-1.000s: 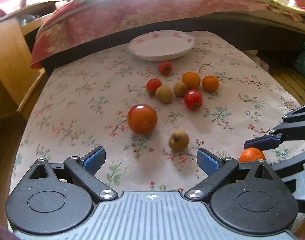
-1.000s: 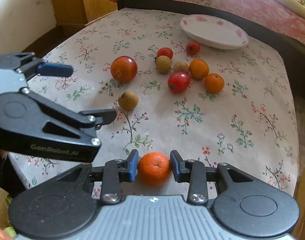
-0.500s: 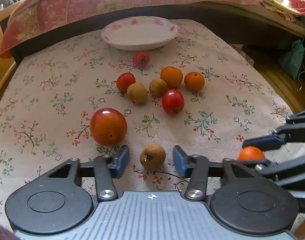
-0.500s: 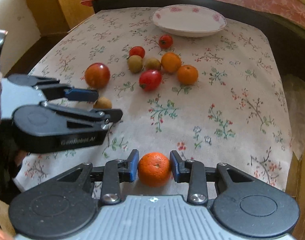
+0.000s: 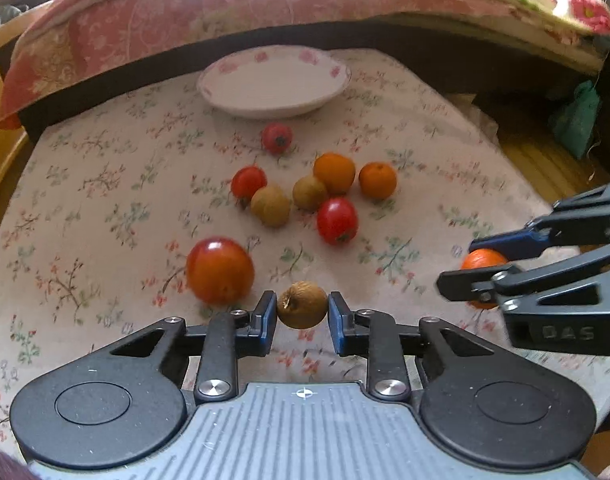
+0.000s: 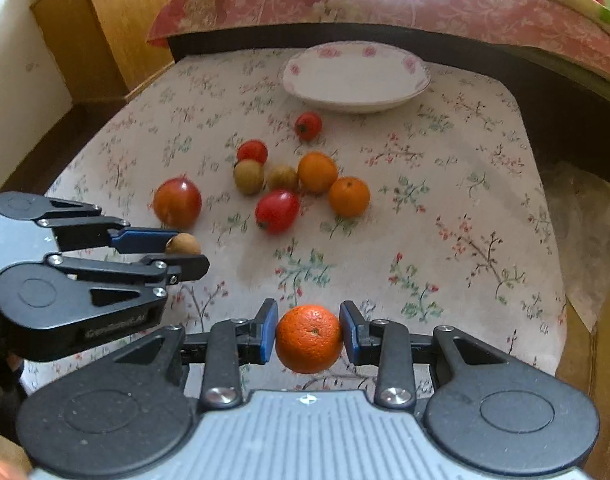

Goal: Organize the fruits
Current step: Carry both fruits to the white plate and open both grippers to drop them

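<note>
The left gripper (image 5: 302, 317) has just been closing, and its blue pads are now pressing on a small brown fruit (image 5: 302, 305) that a second ago was lying free on the flowered tablecloth (image 5: 105, 184). The right gripper (image 6: 308, 334) is still clamping an orange (image 6: 309, 338), as it was a second ago. Both held fruits are sitting on the near side of the white plate (image 5: 225, 92), well apart from it. The plate is empty, and eight more fruits are waiting between it and the grippers, a big red-orange one (image 5: 219, 270) nearest the left gripper. With both hands loaded, carrying to the plate looks like the coming step.
</note>
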Available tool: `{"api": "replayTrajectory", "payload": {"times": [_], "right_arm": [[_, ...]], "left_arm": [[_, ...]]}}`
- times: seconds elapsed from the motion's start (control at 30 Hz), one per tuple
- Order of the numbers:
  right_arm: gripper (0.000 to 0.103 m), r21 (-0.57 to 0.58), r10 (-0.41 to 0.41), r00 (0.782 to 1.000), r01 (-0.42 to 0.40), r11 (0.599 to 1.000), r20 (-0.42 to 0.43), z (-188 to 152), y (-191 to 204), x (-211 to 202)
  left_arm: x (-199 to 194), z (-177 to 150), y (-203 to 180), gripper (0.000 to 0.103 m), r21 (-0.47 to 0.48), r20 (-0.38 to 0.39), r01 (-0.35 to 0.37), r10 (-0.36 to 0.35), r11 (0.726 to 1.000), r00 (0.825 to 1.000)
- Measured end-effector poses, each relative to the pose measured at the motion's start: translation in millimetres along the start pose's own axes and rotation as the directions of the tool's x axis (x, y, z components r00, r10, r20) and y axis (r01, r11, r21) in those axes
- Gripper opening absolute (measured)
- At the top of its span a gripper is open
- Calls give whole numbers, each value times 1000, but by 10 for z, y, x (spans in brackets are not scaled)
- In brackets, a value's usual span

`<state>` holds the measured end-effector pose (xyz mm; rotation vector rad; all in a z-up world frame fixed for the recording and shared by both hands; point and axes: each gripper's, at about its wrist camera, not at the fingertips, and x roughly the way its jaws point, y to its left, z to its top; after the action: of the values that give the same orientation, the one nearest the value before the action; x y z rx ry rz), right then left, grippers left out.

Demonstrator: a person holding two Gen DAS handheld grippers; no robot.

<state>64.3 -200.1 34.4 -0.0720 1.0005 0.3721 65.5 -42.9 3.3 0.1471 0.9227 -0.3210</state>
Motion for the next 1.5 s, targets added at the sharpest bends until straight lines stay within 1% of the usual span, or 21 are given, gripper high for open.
{"api": "replayTrajectory", "payload": {"times": [0.17,0.27,0.33,0.4,0.53,0.67,0.83,0.93,1.03,1.33,1.37,1.47,1.5], "right_arm": [[36,23,-1,1000,1,1000,20,141,-74,18],[36,-5,-9,999,9,1000,33,283,-85,51],[36,-17,-21,999,22,1000,51,427,-133,68],[36,-5,-19,997,19,1000,71,580,-208,82],[36,-7,-10,993,11,1000,120,950,-289,139],[36,-4,-14,988,15,1000,155,1276,-378,266],[36,8,-10,988,9,1000,151,1590,-517,541],[36,17,0,989,-3,1000,147,1682,-604,689],[36,20,-5,991,2,1000,135,1721,-647,806],[37,14,10,990,-12,1000,137,1791,-644,936],[37,18,10,990,-13,1000,140,1796,-643,939],[37,27,24,988,-29,999,153,1809,-645,936],[37,29,33,988,-38,999,153,1814,-643,936]], "left_arm": [[-25,207,1,35,9,29,12,-12,1000,1000],[12,370,19,35,17,44,-4,3,1000,999],[47,498,64,35,3,51,-8,8,1000,999],[91,656,102,35,-14,63,-5,6,1000,998],[193,961,152,35,-10,93,-22,22,1000,995],[340,1220,242,35,-34,102,-30,34,999,994],[582,1435,351,35,-45,93,-51,55,998,994],[711,1503,399,35,-53,83,-50,54,997,995],[809,1546,424,34,-61,75,-51,56,997,996],[913,1534,483,34,-69,47,-71,74,995,996],[912,1533,489,35,-70,47,-73,76,995,996],[905,1530,488,42,-67,52,-72,76,995,996],[897,1530,477,43,-61,56,-73,77,995,995]]}}
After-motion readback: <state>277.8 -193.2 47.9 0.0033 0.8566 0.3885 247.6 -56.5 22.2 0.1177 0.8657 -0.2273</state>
